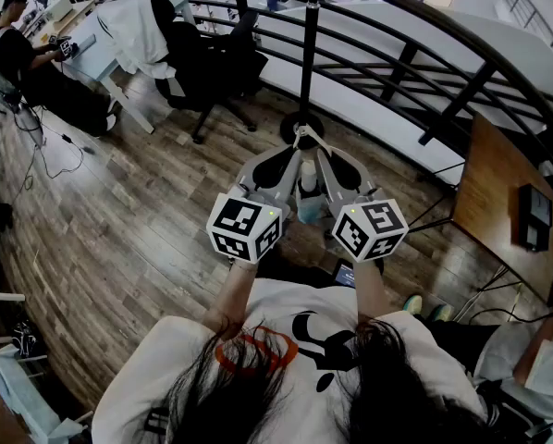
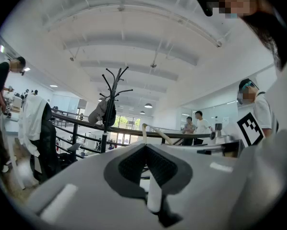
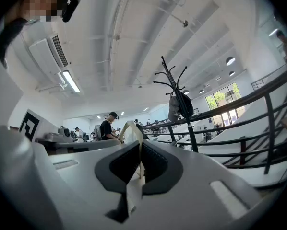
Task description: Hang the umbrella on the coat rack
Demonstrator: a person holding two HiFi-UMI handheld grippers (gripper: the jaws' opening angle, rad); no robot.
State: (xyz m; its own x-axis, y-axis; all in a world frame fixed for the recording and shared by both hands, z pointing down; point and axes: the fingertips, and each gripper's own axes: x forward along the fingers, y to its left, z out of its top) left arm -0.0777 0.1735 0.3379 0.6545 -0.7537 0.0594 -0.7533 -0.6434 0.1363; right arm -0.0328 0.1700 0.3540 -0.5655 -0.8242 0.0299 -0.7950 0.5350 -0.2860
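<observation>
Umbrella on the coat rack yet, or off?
Off. The left hand-held gripper and right hand-held gripper pinch the umbrella strap; the coat rack stands apart, ahead.

My head camera looks steeply down. Both gripper cameras sit close behind their jaws, tilted upward; all three share the coat rack [image 1: 308, 63] and railing [image 1: 401, 63].

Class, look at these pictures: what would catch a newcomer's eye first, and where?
The left tool and right tool, at the head view's centre, are both shut on the strap of an umbrella hanging between them. Just beyond stands the black coat rack by a curved railing, with a bag hung on it.
</observation>
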